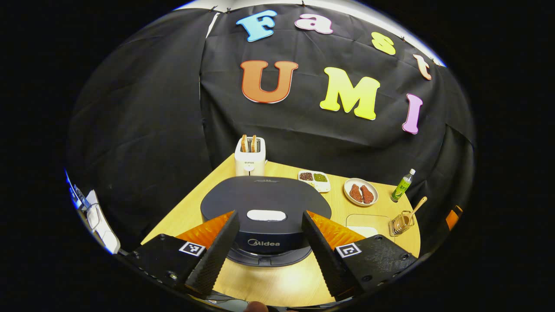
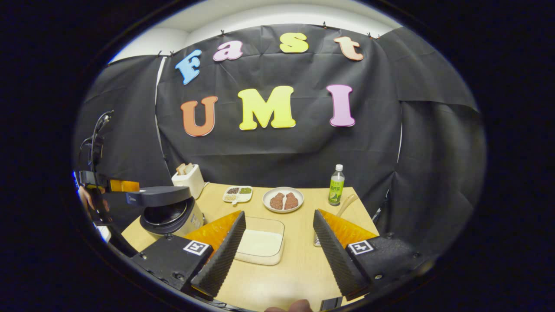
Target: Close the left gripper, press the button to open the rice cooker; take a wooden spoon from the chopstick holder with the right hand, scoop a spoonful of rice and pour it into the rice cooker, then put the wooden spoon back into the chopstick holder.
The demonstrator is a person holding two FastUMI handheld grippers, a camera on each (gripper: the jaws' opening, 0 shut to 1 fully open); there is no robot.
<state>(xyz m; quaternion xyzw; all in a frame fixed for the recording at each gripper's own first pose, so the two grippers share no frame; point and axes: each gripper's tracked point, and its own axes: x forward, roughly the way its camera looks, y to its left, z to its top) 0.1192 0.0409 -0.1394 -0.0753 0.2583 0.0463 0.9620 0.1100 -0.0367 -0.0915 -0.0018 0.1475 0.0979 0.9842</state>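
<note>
The dark rice cooker (image 1: 264, 197) sits right in front of my left gripper (image 1: 269, 213), which is open with a finger on each side of the white lid button (image 1: 266, 215). In the right gripper view the cooker's lid (image 2: 158, 196) stands lifted off the pot (image 2: 173, 221). A wooden spoon (image 1: 417, 207) leans in the wire chopstick holder (image 1: 401, 223) at the table's right. My right gripper (image 2: 279, 214) is open above a clear dish of rice (image 2: 260, 245). The spoon handle (image 2: 347, 203) pokes up behind its right finger.
A white toaster (image 1: 250, 156) with bread stands at the back. A divided dish of beans (image 2: 237, 193), a plate with two meat pieces (image 2: 283, 199) and a green bottle (image 2: 336, 186) line the table's far side. A hand (image 2: 84, 199) shows left of the cooker.
</note>
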